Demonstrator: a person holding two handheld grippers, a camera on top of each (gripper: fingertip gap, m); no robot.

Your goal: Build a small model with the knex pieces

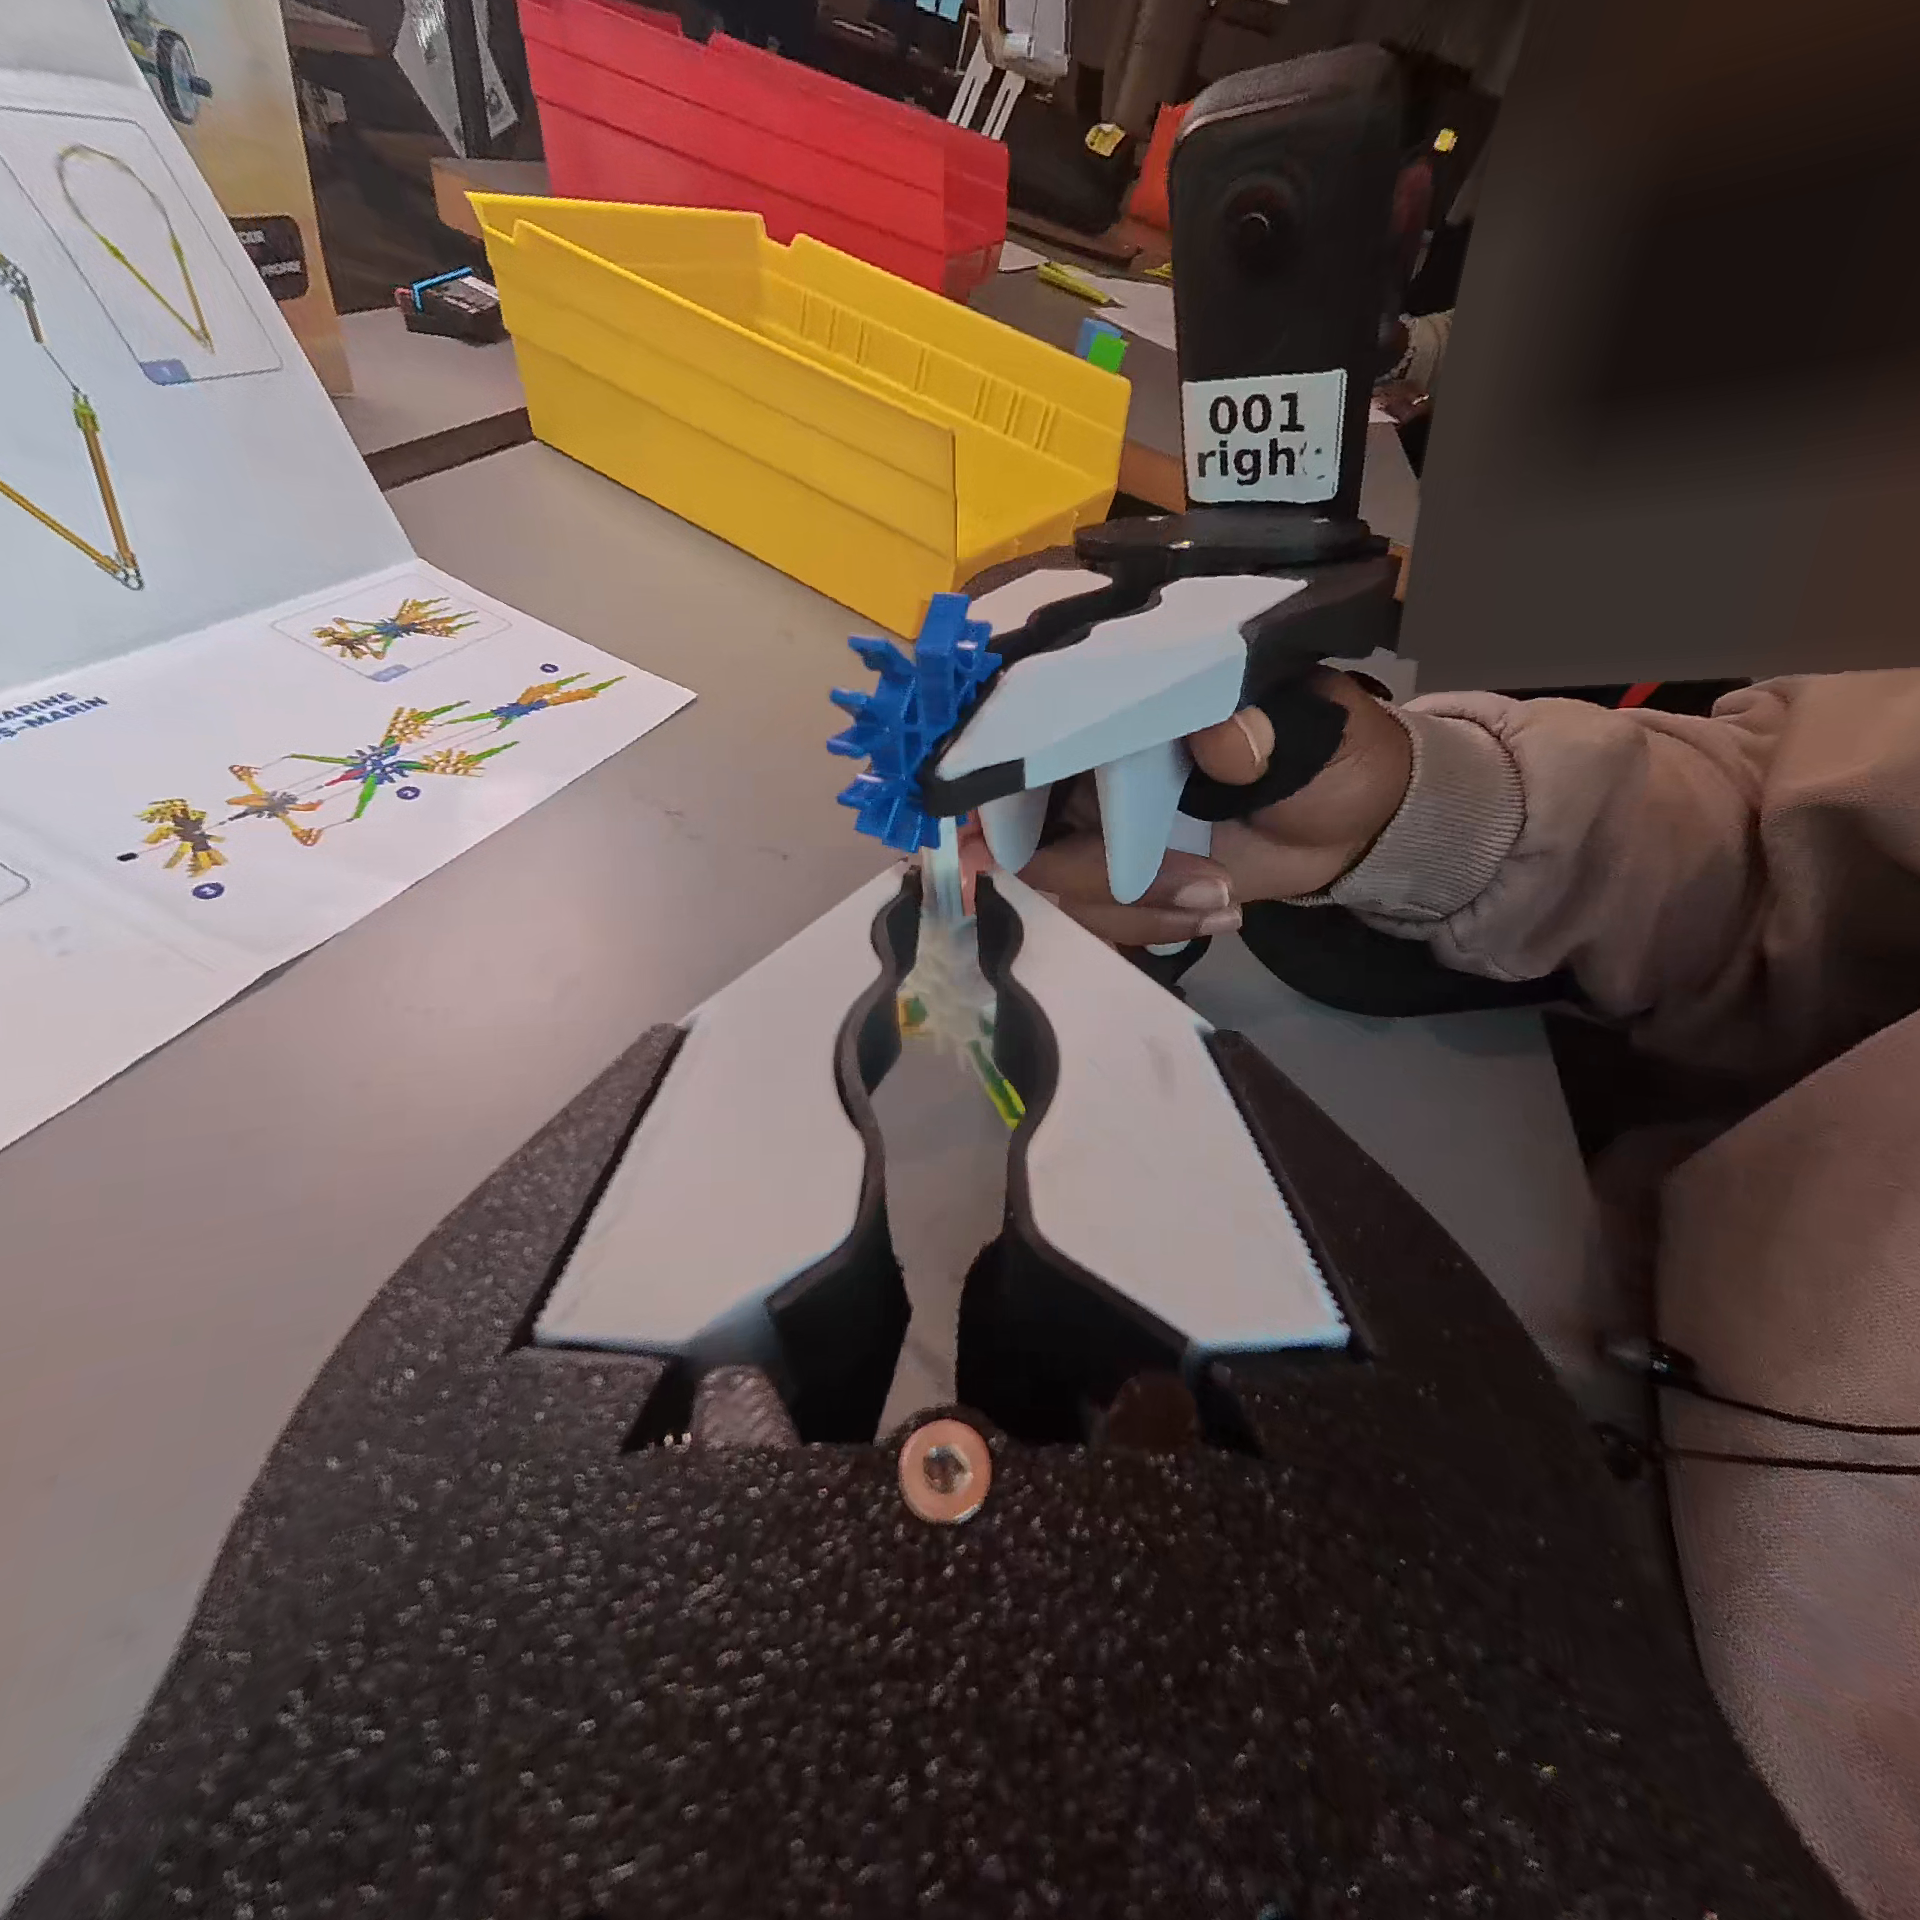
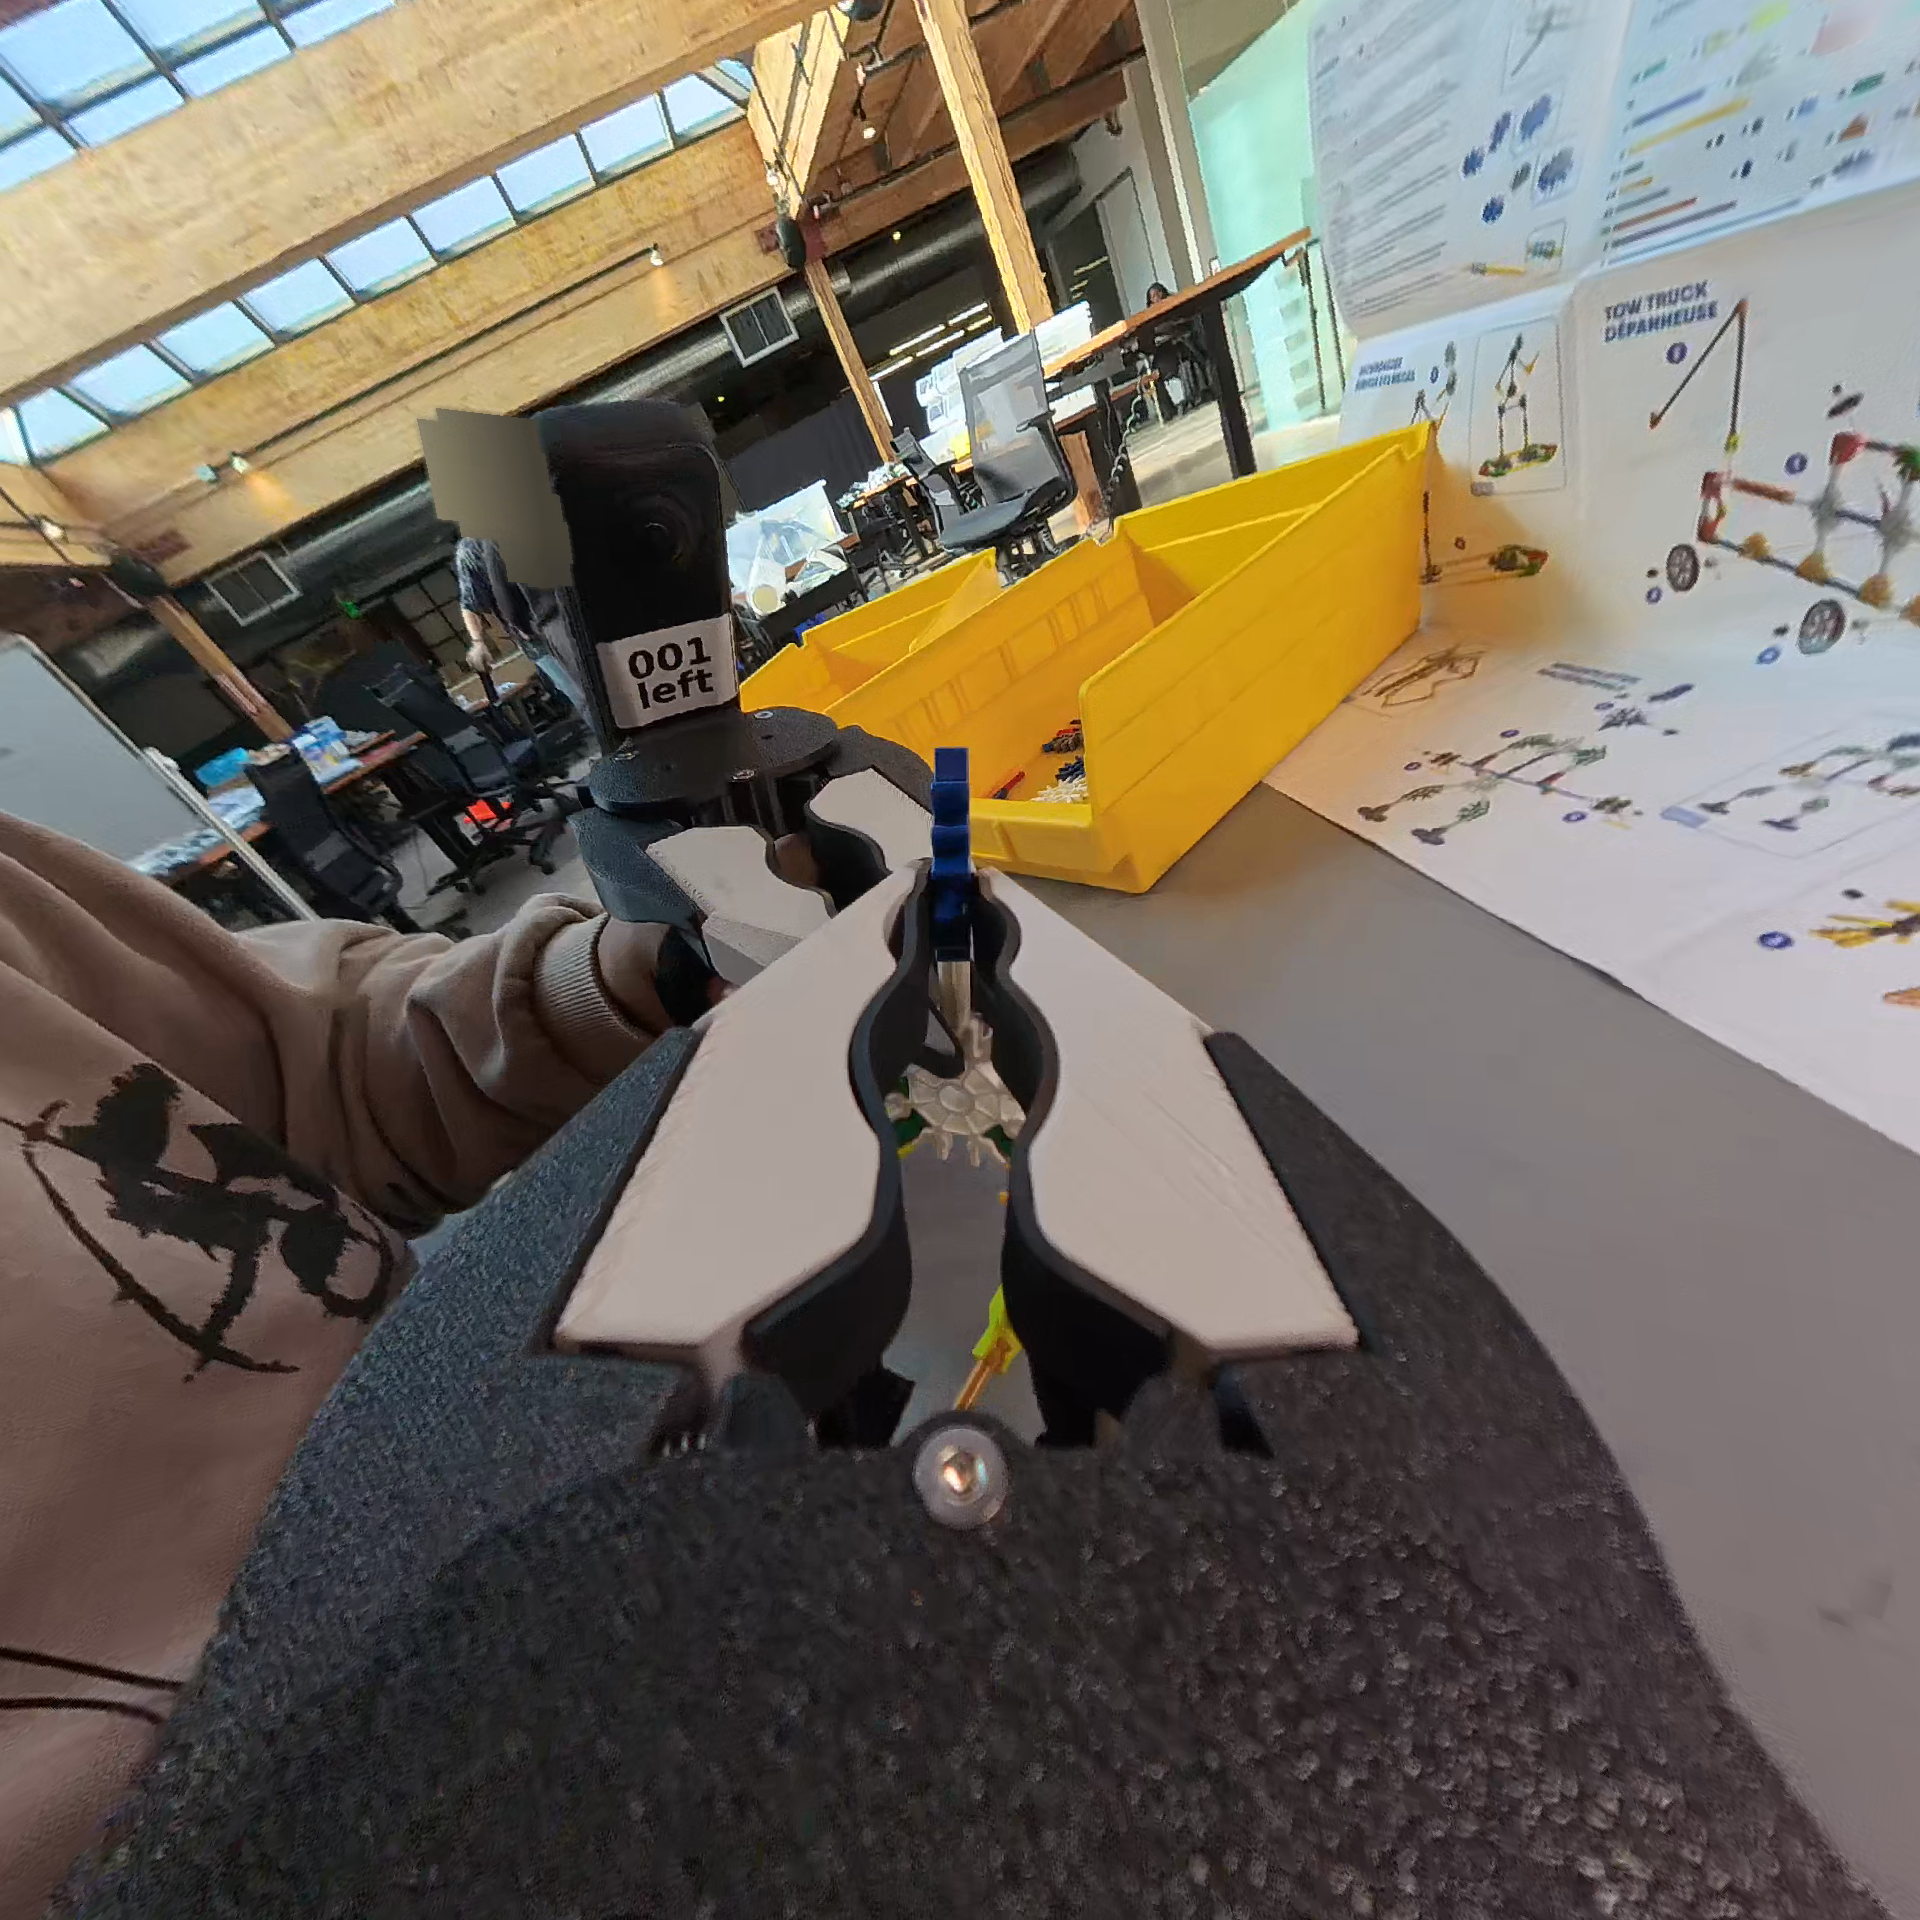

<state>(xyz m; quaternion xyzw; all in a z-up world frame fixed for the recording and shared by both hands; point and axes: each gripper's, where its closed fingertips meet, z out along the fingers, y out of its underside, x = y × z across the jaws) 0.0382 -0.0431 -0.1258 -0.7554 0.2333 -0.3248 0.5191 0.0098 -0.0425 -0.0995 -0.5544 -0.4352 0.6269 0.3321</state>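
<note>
Right wrist view, right tool (image 2: 951, 894) clamped on blue connector (image 2: 952, 831), left tool (image 1: 945, 894) pinching its grey rod (image 1: 948, 883)

Left claw (image 1: 948, 904): smooth matt grey plastic fingers, black rubbery liners, rough pebbled black body. Blue connector (image 1: 902, 727): hard glossy plastic. Yellow bin (image 1: 727, 416): smooth, slightly glossy plastic. Instruction sheet (image 1: 312, 748): creased, semi-gloss printed paper. Desk (image 1: 520, 987): smooth matt grey. Sleeve (image 1: 1662, 831): soft ribbed cloth.
</note>
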